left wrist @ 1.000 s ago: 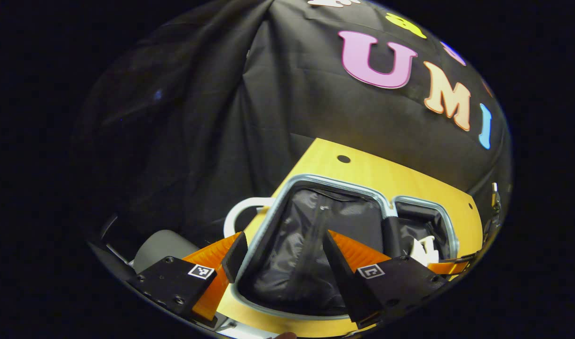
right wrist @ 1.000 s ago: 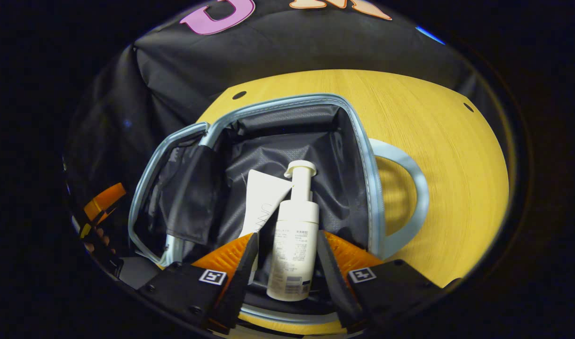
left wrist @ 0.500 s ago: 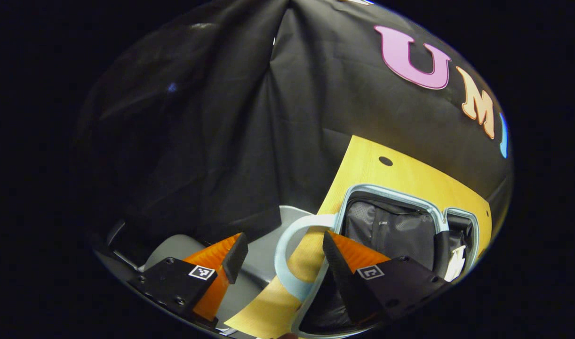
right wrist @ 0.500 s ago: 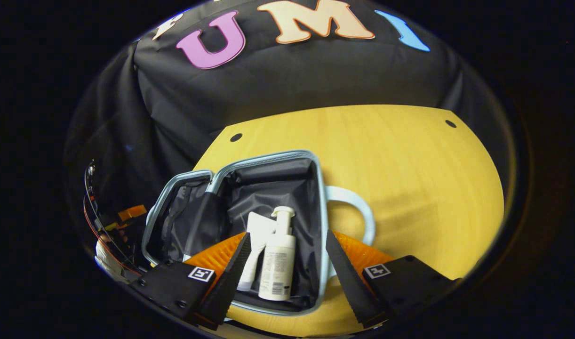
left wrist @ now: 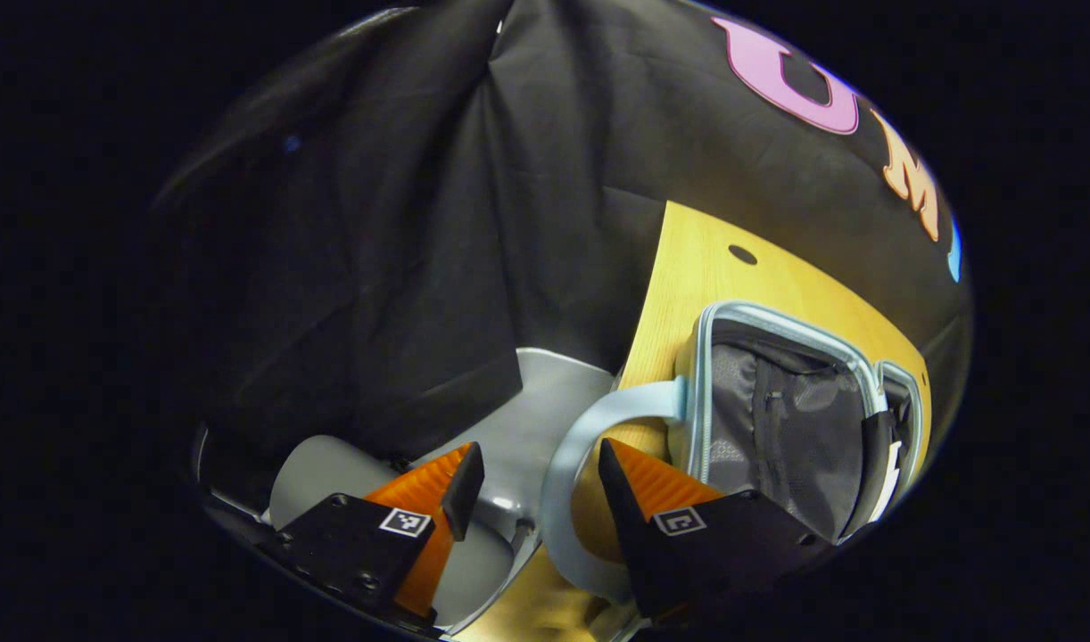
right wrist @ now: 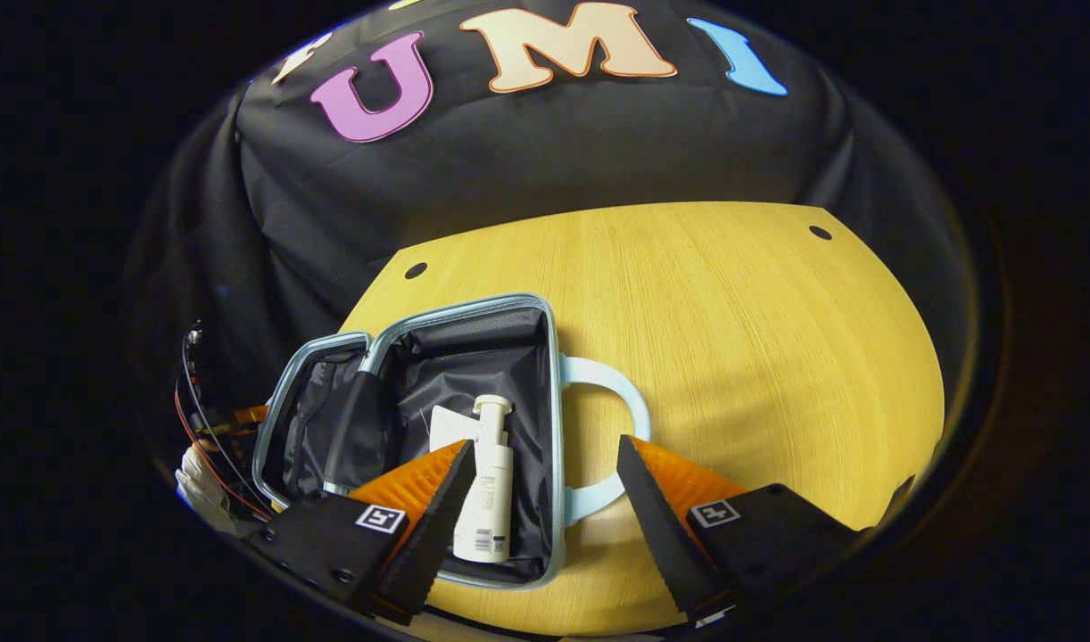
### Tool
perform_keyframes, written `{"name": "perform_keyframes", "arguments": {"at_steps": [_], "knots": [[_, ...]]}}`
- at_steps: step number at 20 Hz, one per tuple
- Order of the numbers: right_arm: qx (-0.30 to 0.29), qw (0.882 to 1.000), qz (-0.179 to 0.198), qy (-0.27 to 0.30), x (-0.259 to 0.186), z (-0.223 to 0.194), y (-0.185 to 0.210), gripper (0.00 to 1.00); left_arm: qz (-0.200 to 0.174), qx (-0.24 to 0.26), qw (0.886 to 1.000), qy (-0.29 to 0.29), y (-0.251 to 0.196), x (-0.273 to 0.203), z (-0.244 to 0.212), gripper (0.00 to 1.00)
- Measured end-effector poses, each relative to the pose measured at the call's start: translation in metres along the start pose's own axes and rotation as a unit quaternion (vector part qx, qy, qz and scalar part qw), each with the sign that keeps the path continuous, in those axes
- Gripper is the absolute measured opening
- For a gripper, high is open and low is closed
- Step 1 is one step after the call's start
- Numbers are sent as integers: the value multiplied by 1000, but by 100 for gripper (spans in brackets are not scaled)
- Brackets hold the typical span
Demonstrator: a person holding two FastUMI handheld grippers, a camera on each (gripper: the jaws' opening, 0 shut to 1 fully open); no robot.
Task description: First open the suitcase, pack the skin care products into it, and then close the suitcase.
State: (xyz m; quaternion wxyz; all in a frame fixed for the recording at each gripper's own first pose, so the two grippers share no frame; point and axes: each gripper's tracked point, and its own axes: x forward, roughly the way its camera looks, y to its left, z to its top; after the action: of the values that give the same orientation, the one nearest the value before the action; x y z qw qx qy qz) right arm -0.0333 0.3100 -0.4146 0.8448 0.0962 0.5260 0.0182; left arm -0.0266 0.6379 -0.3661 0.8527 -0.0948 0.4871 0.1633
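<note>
The suitcase (right wrist: 556,374) lies open on the wooden table (right wrist: 732,339), light blue rim around dark lining. In its right half lie a white pump bottle (right wrist: 486,499) and a white tube (right wrist: 445,428). My right gripper (right wrist: 545,477) hangs open above the near edge, apart from both products. The right half's loop handle (right wrist: 632,412) rests on the table. In the left gripper view the suitcase's other half (left wrist: 777,428) shows its zipped lining. Its pale blue handle (left wrist: 567,446) curves between the fingers of my open left gripper (left wrist: 536,477), which do not press it.
The table's left edge (left wrist: 652,303) runs just beside the suitcase, with grey floor (left wrist: 545,401) and a grey rounded object (left wrist: 322,464) below it. A hand with cables (right wrist: 197,464) sits at the suitcase's far left. Bare tabletop (right wrist: 777,374) lies to the right.
My right gripper has drawn back and up from the bottle, so the suitcase looks smaller. My left gripper has swung left from over the lining to the handle at the table edge.
</note>
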Motion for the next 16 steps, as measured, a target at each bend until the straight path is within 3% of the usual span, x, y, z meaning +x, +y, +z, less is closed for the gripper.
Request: {"name": "perform_keyframes", "arguments": {"at_steps": [3, 6, 10, 16], "knots": [[1, 1000, -2, -4, -1, 2, -3, 99, -28, -10, 999, 16, -13, 7, -5, 63], [3, 1000, -1, -8, -2, 5, -5, 99, -14, -1, 999, 43, -11, 4, -11, 12], [2, 1000, 3, -13, -5, 7, -9, 99, -40, -1, 999, 29, -27, -24, 8, 0], [-5, 1000, 24, -16, -9, 11, -14, 99, -81, -10, 996, -40, -55, -112, 64, 0]]}}
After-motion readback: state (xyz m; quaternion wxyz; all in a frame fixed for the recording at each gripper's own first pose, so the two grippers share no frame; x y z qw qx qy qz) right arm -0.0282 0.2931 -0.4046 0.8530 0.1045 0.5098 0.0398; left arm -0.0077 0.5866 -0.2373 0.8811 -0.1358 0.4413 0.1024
